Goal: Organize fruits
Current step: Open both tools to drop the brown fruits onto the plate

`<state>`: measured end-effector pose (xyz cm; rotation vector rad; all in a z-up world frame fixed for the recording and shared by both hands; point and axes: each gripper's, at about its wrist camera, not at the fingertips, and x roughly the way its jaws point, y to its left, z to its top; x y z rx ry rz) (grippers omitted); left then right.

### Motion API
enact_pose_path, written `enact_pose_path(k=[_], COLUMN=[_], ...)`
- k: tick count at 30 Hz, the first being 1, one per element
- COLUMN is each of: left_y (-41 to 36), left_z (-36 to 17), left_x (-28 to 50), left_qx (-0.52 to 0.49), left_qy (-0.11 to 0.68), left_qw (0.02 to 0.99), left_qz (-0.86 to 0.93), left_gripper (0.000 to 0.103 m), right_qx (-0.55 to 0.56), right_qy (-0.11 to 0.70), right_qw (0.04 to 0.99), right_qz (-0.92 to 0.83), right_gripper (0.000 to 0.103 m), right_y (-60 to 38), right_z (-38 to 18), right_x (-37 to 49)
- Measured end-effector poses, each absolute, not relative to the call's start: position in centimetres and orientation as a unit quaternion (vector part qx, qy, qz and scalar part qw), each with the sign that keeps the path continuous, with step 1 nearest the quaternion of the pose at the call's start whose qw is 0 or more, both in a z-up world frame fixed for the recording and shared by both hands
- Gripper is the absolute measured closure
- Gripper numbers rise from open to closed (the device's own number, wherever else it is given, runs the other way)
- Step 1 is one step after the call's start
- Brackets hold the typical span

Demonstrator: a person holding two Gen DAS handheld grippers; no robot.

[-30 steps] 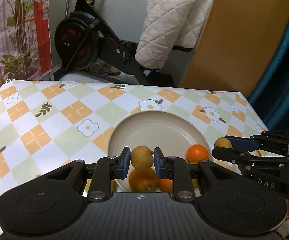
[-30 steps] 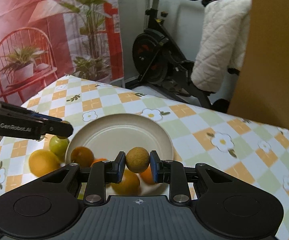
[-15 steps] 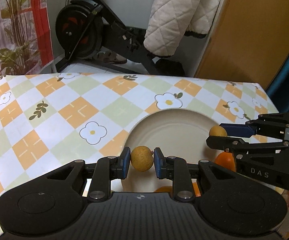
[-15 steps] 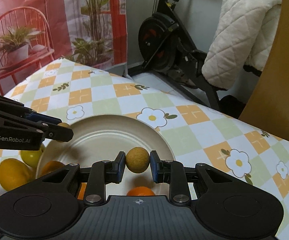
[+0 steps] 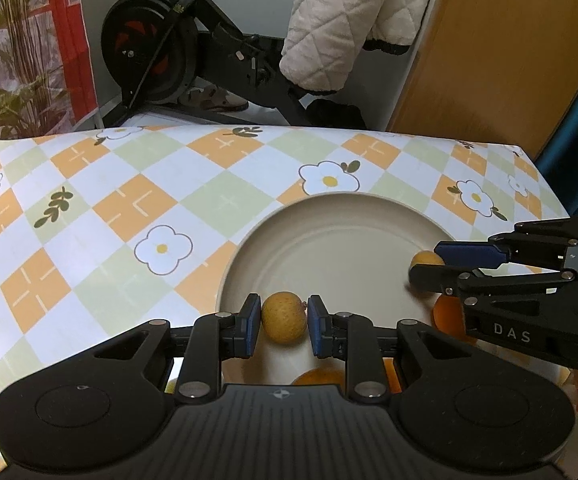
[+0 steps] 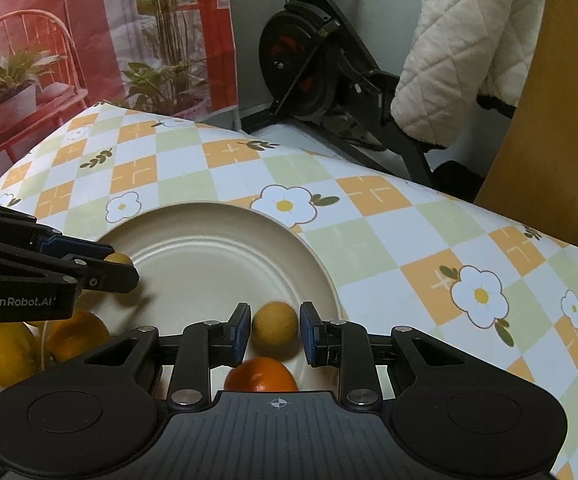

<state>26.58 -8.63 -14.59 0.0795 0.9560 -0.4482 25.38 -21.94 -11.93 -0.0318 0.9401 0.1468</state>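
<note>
The jaws of the left gripper point(image 5: 284, 323) are clamped on a small round brown fruit point(image 5: 284, 322), blue pads pressing it from both sides. The jaws of the right gripper point(image 6: 274, 328) look slightly parted around a second brown fruit point(image 6: 275, 323): in the right wrist view a thin gap shows on each side, though blur there makes contact hard to judge. Both grippers tilt steeply down over a cream plate point(image 5: 329, 236) on the table point(image 5: 89, 240), each fruit hanging just above the near part of the plate.

In the left wrist view the right gripper reaches in from the right of the jaws over the plate's rim, its fruit showing as a small brown ball at its tip. In the right wrist view the left gripper comes in from the left of the jaws in the same way. An orange point(image 6: 261, 374) lies just below the right jaws on the plate's near edge. Left of them, beside the plate, sit a yellow lemon point(image 6: 3, 354) and another orange point(image 6: 75, 336), partly hidden under the left gripper's body.

The table wears a checked cloth of orange, green and white with daisies. Beyond the jaws stands an exercise bike point(image 6: 317, 68) with a white quilted coat point(image 6: 465, 52) draped over it, and a red poster of plants point(image 6: 89, 40) to the left.

The left gripper's side reads "GenRobot.AI"; the right gripper's reads "DAS".
</note>
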Motion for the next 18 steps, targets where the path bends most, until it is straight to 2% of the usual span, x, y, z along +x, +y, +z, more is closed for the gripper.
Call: enact_pose_path(k=[4,7,18], left_y=[-8.4,-7.8,-5.2], left_z=[-14.7,-14.2,-10.5], left_x=[26.7,26.5,24.0], left_qx=[0.03,0.015,-0.004], left_qy=[0.458,0.455,0.429], left_qw=[0.864,0.867,0.881], left_qz=[-0.209,-0.203,-0.2], left_gripper=[0.074,0.062,0.062], right_qx=[-0.012,-0.008,0.015], right_qy=[0.453,0.444,0.409], right_qw=[0.89,0.894,0.911], right_qz=[0.061,0.058,0.056], right_gripper=[0.074,0.071,0.069], right_y=[-22.0,-22.1,-21.3], right_z=[-11.7,-10.8,-7.0], right_x=[25.0,24.3,19.8])
